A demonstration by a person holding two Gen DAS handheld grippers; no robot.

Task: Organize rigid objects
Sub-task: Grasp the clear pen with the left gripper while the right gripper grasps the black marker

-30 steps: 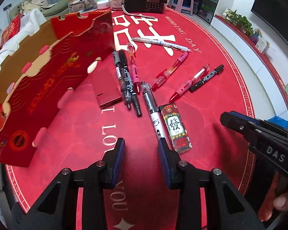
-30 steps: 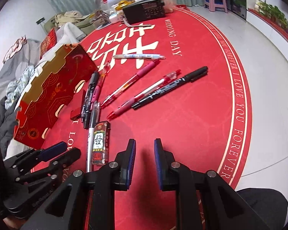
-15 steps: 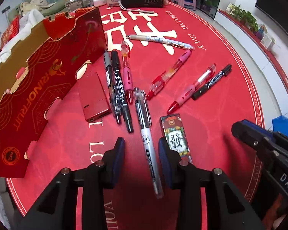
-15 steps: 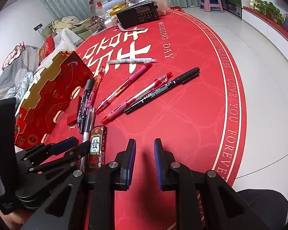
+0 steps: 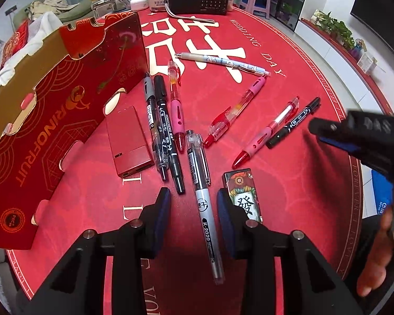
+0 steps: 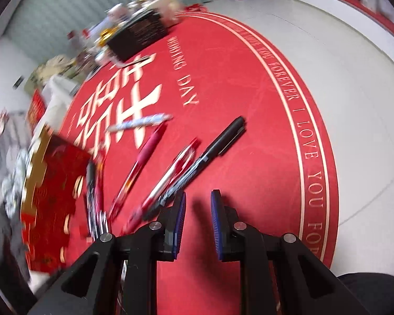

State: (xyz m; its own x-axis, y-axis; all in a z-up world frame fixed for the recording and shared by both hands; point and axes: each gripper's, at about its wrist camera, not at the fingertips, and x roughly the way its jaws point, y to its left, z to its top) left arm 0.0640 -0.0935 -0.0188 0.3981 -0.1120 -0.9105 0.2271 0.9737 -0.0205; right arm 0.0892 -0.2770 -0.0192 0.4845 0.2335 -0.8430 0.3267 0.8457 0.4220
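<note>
- The left claw (image 5: 193,204) hung released over a round red table (image 5: 289,183), its two pads on either side of a grey K-2020 pen (image 5: 202,197) without pressing on it.
- Just right of that pen lay a small patterned box (image 5: 243,194), close against the right pad.
- Two black markers (image 5: 160,128) and a pink pen (image 5: 176,105) lay side by side next to a flat red case (image 5: 127,141), beside an open red cardboard tray (image 5: 52,120).
- The right claw (image 6: 198,225) stood slightly parted and empty above bare red cloth, with a black marker (image 6: 218,144) and red pens (image 6: 170,176) to its left; this view was blurred.
</note>
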